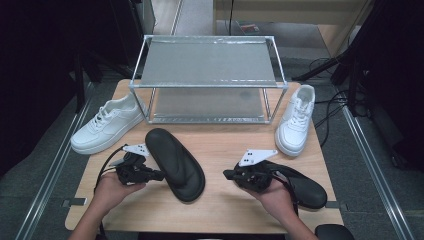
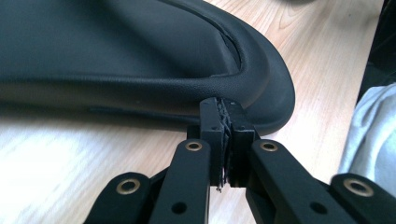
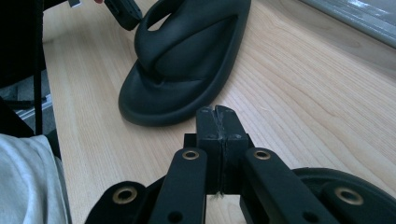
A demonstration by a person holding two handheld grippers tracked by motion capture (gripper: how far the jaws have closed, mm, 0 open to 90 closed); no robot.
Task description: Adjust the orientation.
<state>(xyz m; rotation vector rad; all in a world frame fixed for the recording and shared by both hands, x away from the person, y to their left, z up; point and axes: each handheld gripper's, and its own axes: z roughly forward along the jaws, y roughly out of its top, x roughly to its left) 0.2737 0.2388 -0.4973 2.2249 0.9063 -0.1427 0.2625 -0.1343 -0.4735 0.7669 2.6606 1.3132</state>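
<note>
Left gripper (image 1: 159, 175) pressed together, tips touching the rim of black moulded-foam flip-flop sandal (image 1: 175, 163) at frame centre, long axis running upper left to lower right. Right gripper (image 1: 228, 175) likewise pressed together, farther off.

left tongs (image 1: 156, 175) seemingly touching black sandal (image 1: 176, 163)

On the table (image 1: 220, 150), a two-tier rack (image 1: 209, 80) stands at the back, with one sneaker (image 1: 106, 123) to its left and another sneaker (image 1: 296, 120) to its right. In front of the rack lies a slipper (image 1: 175, 163). A second slipper (image 1: 300, 185) lies near the front right edge, well apart from the first.
</note>
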